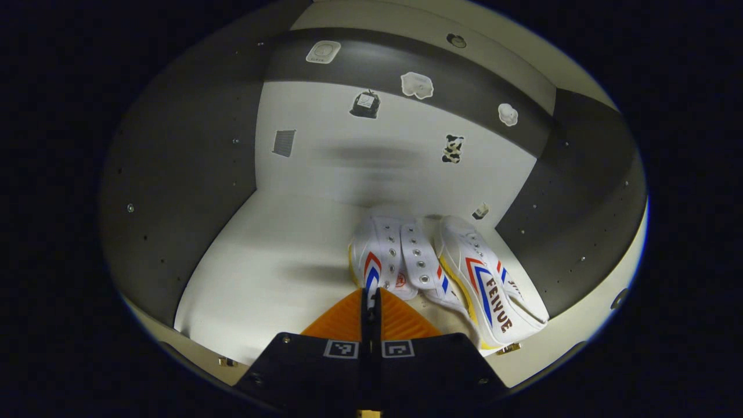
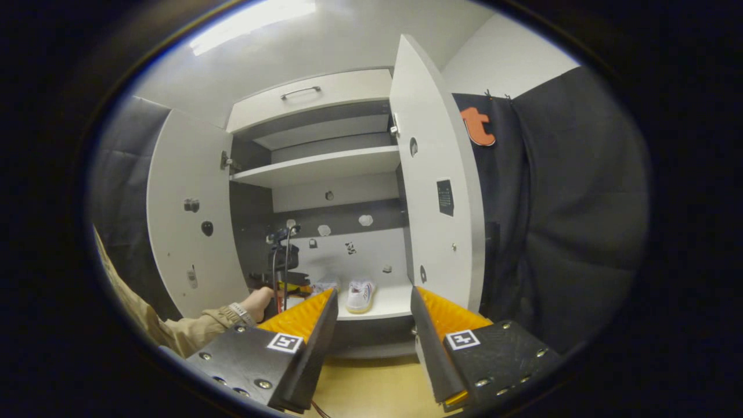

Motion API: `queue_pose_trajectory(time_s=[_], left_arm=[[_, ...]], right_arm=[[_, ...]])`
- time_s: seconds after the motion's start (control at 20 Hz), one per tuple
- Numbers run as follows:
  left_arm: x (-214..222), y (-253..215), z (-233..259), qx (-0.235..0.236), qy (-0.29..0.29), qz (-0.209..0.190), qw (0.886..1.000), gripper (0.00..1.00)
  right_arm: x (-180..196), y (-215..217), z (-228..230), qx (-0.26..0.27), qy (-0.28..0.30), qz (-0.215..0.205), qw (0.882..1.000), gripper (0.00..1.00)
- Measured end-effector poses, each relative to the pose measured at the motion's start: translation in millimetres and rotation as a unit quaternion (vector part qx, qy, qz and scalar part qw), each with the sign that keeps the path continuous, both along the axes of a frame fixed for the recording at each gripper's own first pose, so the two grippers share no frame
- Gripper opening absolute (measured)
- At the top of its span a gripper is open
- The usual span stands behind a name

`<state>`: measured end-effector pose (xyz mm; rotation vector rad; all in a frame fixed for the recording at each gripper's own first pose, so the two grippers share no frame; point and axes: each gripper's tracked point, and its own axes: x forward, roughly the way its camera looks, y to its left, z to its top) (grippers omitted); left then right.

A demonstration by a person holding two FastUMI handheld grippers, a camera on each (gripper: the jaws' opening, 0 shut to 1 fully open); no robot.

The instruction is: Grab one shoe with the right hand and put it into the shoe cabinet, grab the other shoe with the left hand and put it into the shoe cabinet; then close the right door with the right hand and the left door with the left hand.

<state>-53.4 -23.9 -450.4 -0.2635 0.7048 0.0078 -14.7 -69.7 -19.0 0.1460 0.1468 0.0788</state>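
In the left gripper view, two white shoes lie side by side on the white bottom shelf (image 1: 261, 261) of the shoe cabinet, at lower centre and lower right of the frame. The left shoe (image 1: 386, 258) sits upright with its lace eyelets facing up, its long axis running from the bottom of the frame toward the back panel (image 1: 360, 168). The right shoe (image 1: 493, 284) is tipped on its side, striped flank up, its long axis slanting from upper left to lower right; the two touch. The left gripper (image 1: 371, 299) has its jaws pressed together on a thin edge of the left shoe.

The right gripper view adds the whole cabinet from farther back: the left door (image 2: 186, 215) and right door (image 2: 435, 180) both stand open, with an upper shelf (image 2: 325, 165) and a drawer (image 2: 307, 98) above. The shoes appear small at centre on the bottom shelf. A hand (image 2: 258, 302) with a sleeve reaches in from lower left. The right gripper (image 2: 374, 305) has its jaws spread wide, holding nothing.
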Motion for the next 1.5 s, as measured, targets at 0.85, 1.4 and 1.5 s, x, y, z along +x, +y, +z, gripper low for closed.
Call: queue_pose_trajectory(time_s=[0.85,1.4,1.5], left_arm=[[-83,-42,135,0.046,-0.175,-0.073,0.981,0.63],[-183,-63,225,0.035,-0.262,-0.081,0.961,0.9],[-193,-60,231,0.039,-0.267,-0.074,0.96,0.9]], right_arm=[[-16,-114,20,-0.041,-0.023,-0.092,0.995,0.75],[19,-155,0,-0.052,-0.014,-0.1,0.993,0.9],[22,-153,-3,-0.046,-0.01,-0.088,0.995,0.9]])
